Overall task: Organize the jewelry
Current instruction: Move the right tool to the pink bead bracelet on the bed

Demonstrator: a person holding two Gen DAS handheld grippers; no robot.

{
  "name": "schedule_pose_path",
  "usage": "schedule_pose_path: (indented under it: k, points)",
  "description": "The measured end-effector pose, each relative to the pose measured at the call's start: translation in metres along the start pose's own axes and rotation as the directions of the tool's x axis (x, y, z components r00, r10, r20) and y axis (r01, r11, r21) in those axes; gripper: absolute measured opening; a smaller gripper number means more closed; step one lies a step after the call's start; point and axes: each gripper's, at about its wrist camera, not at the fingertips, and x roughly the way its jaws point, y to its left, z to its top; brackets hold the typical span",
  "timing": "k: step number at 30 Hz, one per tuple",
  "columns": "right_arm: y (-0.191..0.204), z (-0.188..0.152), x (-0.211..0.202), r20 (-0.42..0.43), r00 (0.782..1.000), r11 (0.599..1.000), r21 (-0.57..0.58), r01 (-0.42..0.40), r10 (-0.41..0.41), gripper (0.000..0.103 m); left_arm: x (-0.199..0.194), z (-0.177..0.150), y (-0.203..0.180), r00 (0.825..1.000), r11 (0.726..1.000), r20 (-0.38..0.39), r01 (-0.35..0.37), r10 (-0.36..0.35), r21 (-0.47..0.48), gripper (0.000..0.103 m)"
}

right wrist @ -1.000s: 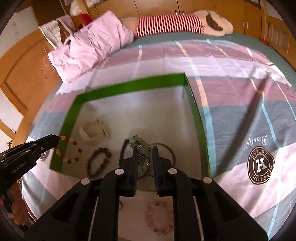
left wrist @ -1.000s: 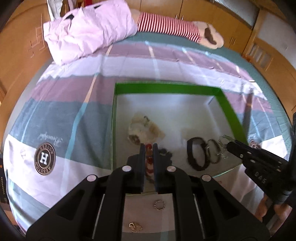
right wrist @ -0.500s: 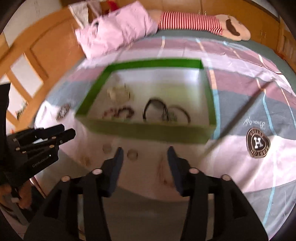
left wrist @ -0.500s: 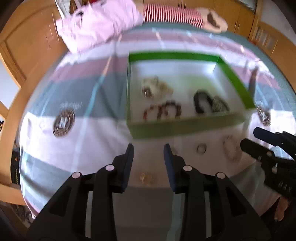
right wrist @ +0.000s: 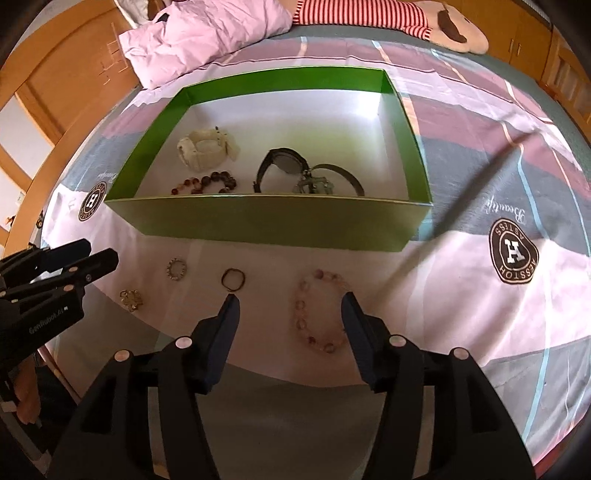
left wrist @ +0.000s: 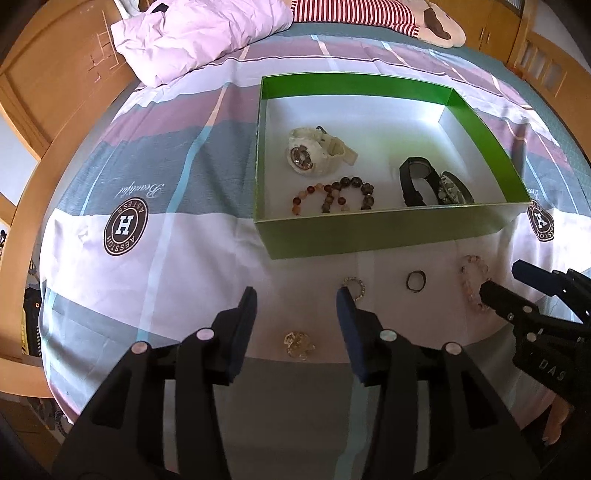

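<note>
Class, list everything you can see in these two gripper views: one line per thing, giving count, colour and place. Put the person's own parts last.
Box: one, green outside, white inside, on the bedspread.
White watch: one, cream, in the box, left.
Bead bracelets: two, reddish and dark brown, in the box near its front wall.
Black watch: one, in the box, right.
Green-grey bracelet: one, beside the black watch.
Rings: two, one dark, one beaded, on the bedspread before the box.
Pink bead bracelet: one, before the box.
Gold trinket: one, nearest the bed edge.
Pillow: one, pink, far end.
Striped plush toy: one, red-white, far end.
Left gripper: black, open, empty.
Right gripper: black, open over the pink bracelet.
</note>
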Motion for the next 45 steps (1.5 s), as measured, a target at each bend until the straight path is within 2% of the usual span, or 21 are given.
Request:
schedule_pose_path:
  k: [9,13,23,25,31,35,36,37,40,42,45]
  points:
    - [0.006,-0.003,0.002,-0.007,1.0,1.0,-0.02,-0.001,0.001,0.059,0.001,-0.002,-0.004,1.0,1.0,-0.004,-0.003,0.003,0.012,0.05]
    - [0.007,-0.004,0.004,-0.014,1.0,1.0,-0.025,0.003,-0.003,0.059,0.001,-0.002,-0.005,1.0,1.0,-0.003,-0.002,0.003,0.012,0.056]
    - [0.007,-0.006,0.008,-0.025,1.0,1.0,-0.025,0.015,-0.016,0.059,0.001,-0.003,-0.007,1.0,1.0,-0.006,-0.002,0.002,0.021,0.057]
    - [0.007,-0.007,0.01,-0.028,0.999,0.999,-0.026,0.02,-0.02,0.059,0.001,-0.003,-0.007,1.0,1.0,-0.006,-0.002,0.002,0.02,0.06]
    - [0.008,-0.009,0.024,-0.033,0.998,0.997,-0.041,0.061,-0.062,0.059,0.003,-0.005,-0.007,1.0,1.0,-0.013,-0.005,0.005,0.019,0.067]
    - [0.009,-0.014,0.04,-0.076,0.993,0.995,-0.063,0.081,-0.086,0.059,0.006,-0.007,-0.005,1.0,1.0,-0.025,-0.009,0.009,0.011,0.068]
    - [0.011,-0.016,0.042,-0.081,0.993,0.995,-0.069,0.078,-0.083,0.057,0.007,-0.007,-0.004,0.999,1.0,-0.031,-0.009,0.009,0.007,0.068]
    - [0.012,-0.017,0.043,-0.082,0.994,0.995,-0.074,0.071,-0.077,0.045,0.008,-0.008,-0.003,0.999,1.0,-0.035,-0.009,0.009,0.006,0.068]
    - [0.017,-0.02,0.044,-0.094,0.994,0.994,-0.098,0.054,-0.063,0.02,0.01,-0.009,-0.002,0.999,1.0,-0.045,-0.013,0.014,0.006,0.068]
    - [0.019,-0.02,0.045,-0.102,0.994,0.994,-0.106,0.03,-0.041,0.009,0.011,-0.011,-0.001,0.998,1.0,-0.052,-0.018,0.018,0.007,0.068]
    - [0.025,-0.021,0.042,-0.105,0.994,0.993,-0.115,-0.006,-0.006,0.009,0.013,-0.014,0.0,0.998,1.0,-0.064,-0.023,0.024,0.007,0.068]
